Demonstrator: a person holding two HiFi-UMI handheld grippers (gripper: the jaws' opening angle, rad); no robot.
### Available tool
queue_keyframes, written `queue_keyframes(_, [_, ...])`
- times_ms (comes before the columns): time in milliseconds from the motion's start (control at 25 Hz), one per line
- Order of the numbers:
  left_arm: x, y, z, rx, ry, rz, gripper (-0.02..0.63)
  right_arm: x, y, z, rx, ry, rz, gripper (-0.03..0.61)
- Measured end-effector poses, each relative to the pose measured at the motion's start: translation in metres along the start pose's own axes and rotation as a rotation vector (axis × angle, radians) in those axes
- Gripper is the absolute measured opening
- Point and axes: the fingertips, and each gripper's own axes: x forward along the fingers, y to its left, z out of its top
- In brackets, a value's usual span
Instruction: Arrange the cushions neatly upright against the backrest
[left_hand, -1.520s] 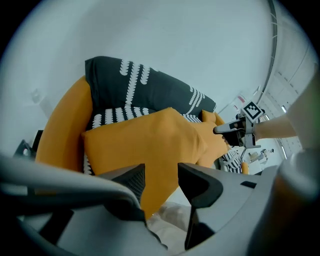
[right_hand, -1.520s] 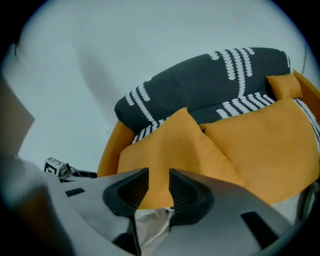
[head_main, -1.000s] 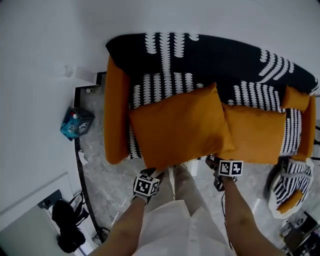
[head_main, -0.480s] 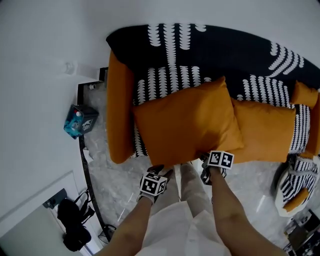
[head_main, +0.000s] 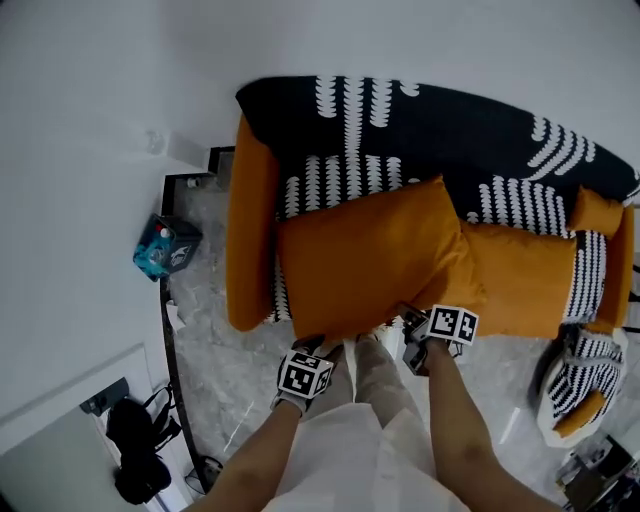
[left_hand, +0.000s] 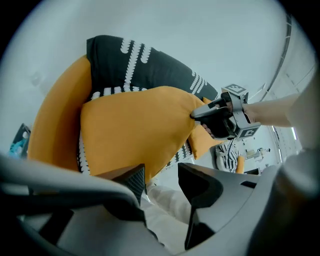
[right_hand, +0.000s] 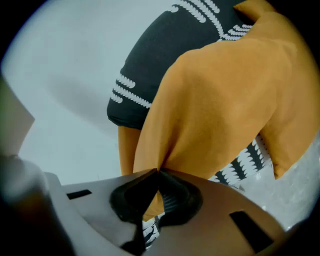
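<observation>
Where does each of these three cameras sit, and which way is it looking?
Head view: on the person's head, facing steeply down at the sofa; forearms, left gripper, right gripper show.
Left gripper view: rides it, past open jaws toward the large orange cushion.
Right gripper view: rides it; jaws just closed on that cushion.
All share the cushion.

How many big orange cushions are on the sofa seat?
2: the left cushion, pinched by the right gripper, and the right cushion beside it. More may be hidden.

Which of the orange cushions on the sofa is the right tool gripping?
The largest cushion, leftmost in the head view: the right tool pinches its near edge. The flatter cushion beside it lies free.
</observation>
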Motion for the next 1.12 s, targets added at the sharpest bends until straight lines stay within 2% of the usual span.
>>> queue_keyframes(120, [-0.022, -0.009, 0.02, 0.018, -0.023, -0.004, 0.221, -0.005, 0.037, 0.024, 0.004, -0.05, 0.048, 0.021])
queue_keyframes(200, [-0.033, -0.009, 0.031, 0.015, -0.036, 0.023, 0.221, -0.006, 0.062, 0.044, 0.01, -0.086, 0.084, 0.021])
queue_keyframes(240, [-0.039, -0.005, 0.038, 0.017, -0.048, 0.061, 0.221, -0.006, 0.074, 0.055, 0.007, -0.102, 0.101, 0.021])
queue_keyframes(320, [-0.052, 0.011, 0.056, 0.061, -0.091, 0.189, 0.221, -0.004, 0.099, 0.077, -0.011, -0.126, 0.128, 0.021])
queue_keyframes(440, [-0.076, 0.029, 0.099, 0.22, -0.172, 0.403, 0.222, 0.001, 0.134, 0.108, -0.058, -0.143, 0.152, 0.021])
queue_keyframes(520, [-0.083, 0.038, 0.126, 0.286, -0.206, 0.48, 0.236, 0.006, 0.154, 0.13, -0.086, -0.154, 0.157, 0.021])
queue_keyframes(720, [-0.092, 0.064, 0.185, 0.245, -0.278, 0.513, 0.253, 0.019, 0.191, 0.169, -0.148, -0.176, 0.16, 0.023])
queue_keyframes(920, [-0.105, 0.087, 0.232, 0.259, -0.315, 0.519, 0.253, 0.007, 0.221, 0.196, -0.221, -0.202, 0.209, 0.059])
queue_keyframes(1040, [-0.11, 0.098, 0.249, 0.255, -0.321, 0.508, 0.253, -0.02, 0.233, 0.21, -0.38, -0.226, 0.205, 0.14])
queue_keyframes(1120, [-0.113, 0.103, 0.255, 0.256, -0.314, 0.496, 0.253, -0.043, 0.228, 0.222, -0.54, -0.258, 0.111, 0.17])
